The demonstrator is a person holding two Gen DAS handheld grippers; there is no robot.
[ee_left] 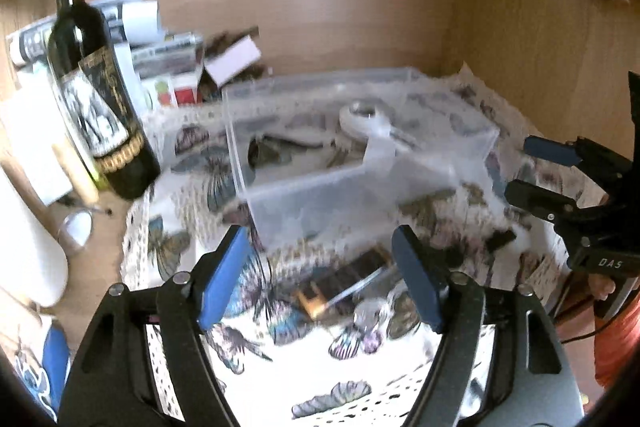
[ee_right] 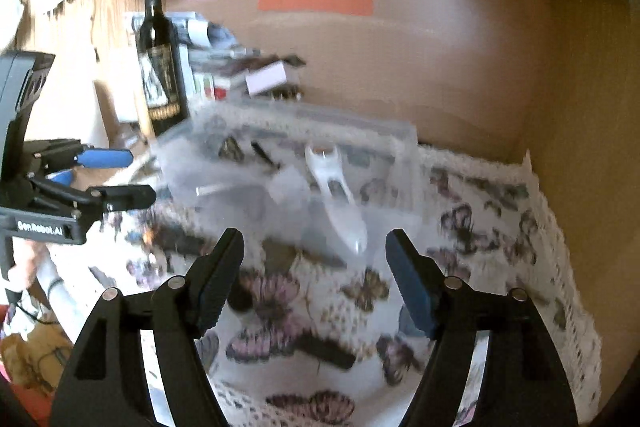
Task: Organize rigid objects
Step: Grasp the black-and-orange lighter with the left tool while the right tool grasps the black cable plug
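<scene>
Grippers are hovering over the butterfly cloth (ee_left: pixel 360 379): the left gripper (ee_left: pixel 320 279) is gaping wide and empty above a dark object (ee_left: pixel 344 279), blurred, perhaps a lighter; the right gripper (ee_right: pixel 316 275) is gaping wide too, holding nothing. A clear plastic box (ee_left: pixel 352 195) is sitting just ahead, with a white opener (ee_right: pixel 336 195) inside. A wine bottle (ee_left: pixel 96 79) is standing left, near the wooden back wall (ee_right: pixel 400 59).

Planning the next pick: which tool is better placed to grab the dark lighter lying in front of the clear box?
Left. The lighter lies on the butterfly cloth directly between the open left tool fingers. The right tool hangs open off to the side, facing the box.
</scene>
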